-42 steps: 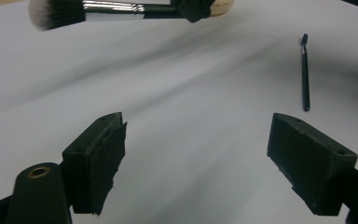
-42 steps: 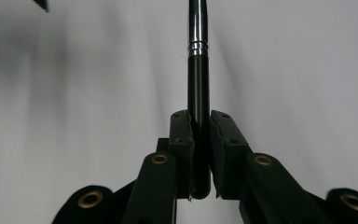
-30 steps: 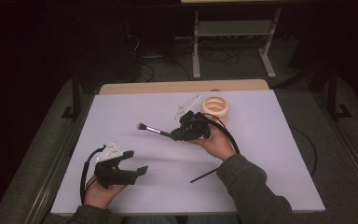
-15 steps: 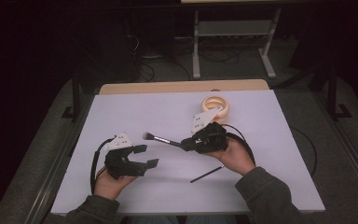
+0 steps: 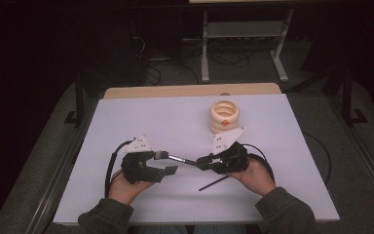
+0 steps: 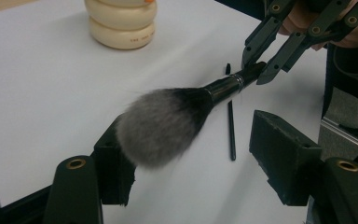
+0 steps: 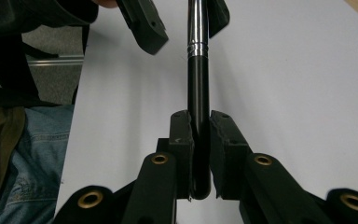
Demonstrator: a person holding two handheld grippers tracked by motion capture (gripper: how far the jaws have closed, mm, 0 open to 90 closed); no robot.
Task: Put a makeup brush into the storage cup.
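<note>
In the high view, the right gripper (image 5: 200,162) is seen nearer the person than a second ago, well clear of the stacked rings (image 5: 224,116), and the left gripper (image 5: 165,163) has been raised to meet it. The makeup brush (image 5: 175,158) is held level between them above the table (image 5: 141,117).

In the left gripper view, the bristles (image 6: 156,123) are framed by wide-spread jaws; a thin black stick (image 6: 231,133) lies below.

In the right gripper view, the brush handle (image 7: 199,93) is clamped tightly.

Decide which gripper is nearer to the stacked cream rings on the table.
Right. The right gripper, clamping the brush, sits just below the cream rings; the left gripper is farther off, lower left.
</note>
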